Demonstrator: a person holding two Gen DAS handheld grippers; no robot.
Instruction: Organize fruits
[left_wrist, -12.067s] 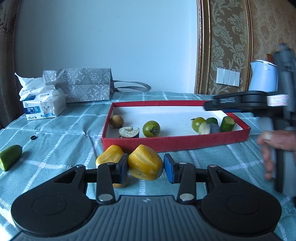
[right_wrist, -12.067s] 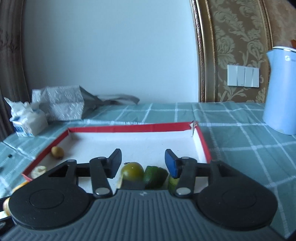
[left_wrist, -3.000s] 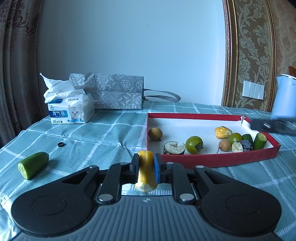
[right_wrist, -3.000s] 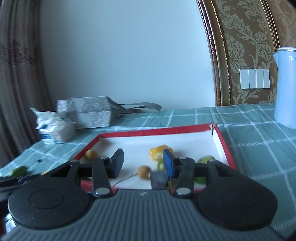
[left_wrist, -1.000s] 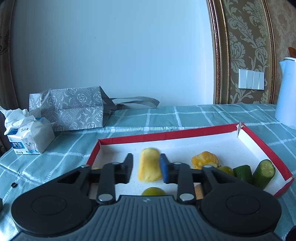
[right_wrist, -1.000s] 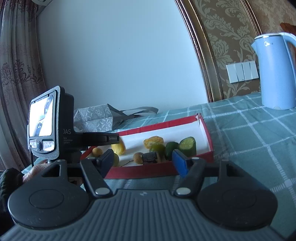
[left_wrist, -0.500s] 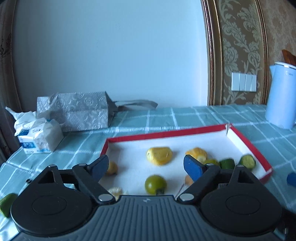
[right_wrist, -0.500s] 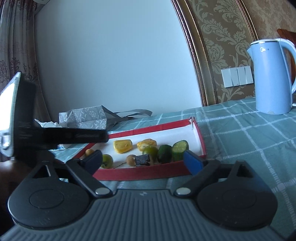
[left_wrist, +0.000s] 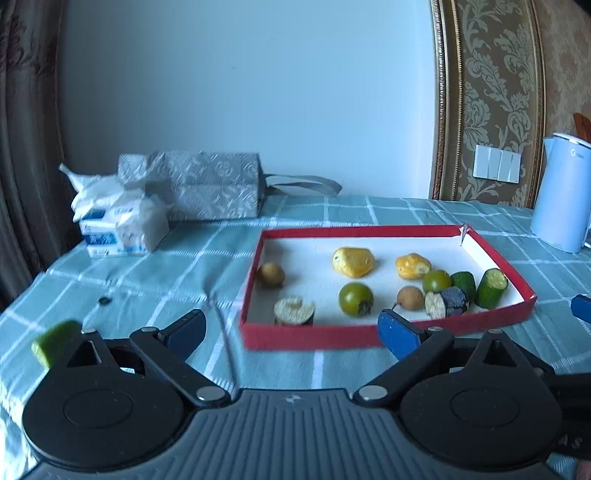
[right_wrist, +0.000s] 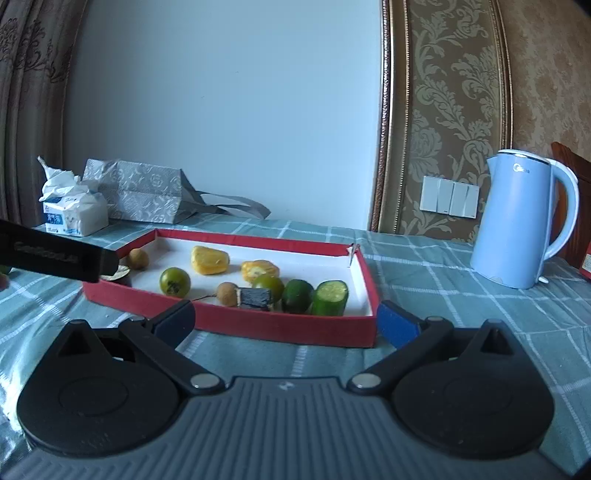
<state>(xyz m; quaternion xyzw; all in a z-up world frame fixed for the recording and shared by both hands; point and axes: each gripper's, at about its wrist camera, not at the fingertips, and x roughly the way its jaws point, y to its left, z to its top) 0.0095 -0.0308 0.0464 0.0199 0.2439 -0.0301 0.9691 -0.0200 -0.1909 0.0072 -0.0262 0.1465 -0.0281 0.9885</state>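
A red tray (left_wrist: 314, 338) (right_wrist: 280, 326) holds several fruits: two yellow pieces (left_wrist: 352, 262) (left_wrist: 413, 266), green tomatoes (left_wrist: 355, 298) (right_wrist: 174, 281), brown longans (left_wrist: 270, 274), cucumber pieces (left_wrist: 490, 288) (right_wrist: 330, 297) and a dark chunk (left_wrist: 447, 302). One cucumber piece (left_wrist: 55, 341) lies on the cloth outside the tray, at the left. My left gripper (left_wrist: 291, 332) is open and empty, in front of the tray's near rim. My right gripper (right_wrist: 286, 321) is open and empty, before the tray's near right corner.
A tissue pack (left_wrist: 118, 229) and a grey bag (left_wrist: 207, 192) stand at the back left. A blue kettle (right_wrist: 524, 218) stands at the right. A small dark ring (left_wrist: 104, 301) lies on the checked tablecloth (left_wrist: 147, 280). The left tool's body (right_wrist: 55, 254) crosses the right wrist view.
My left gripper has let go of the yellow piece in the tray, opened wide and drawn back to the tray's front. The right gripper has also drawn back and opened wider.
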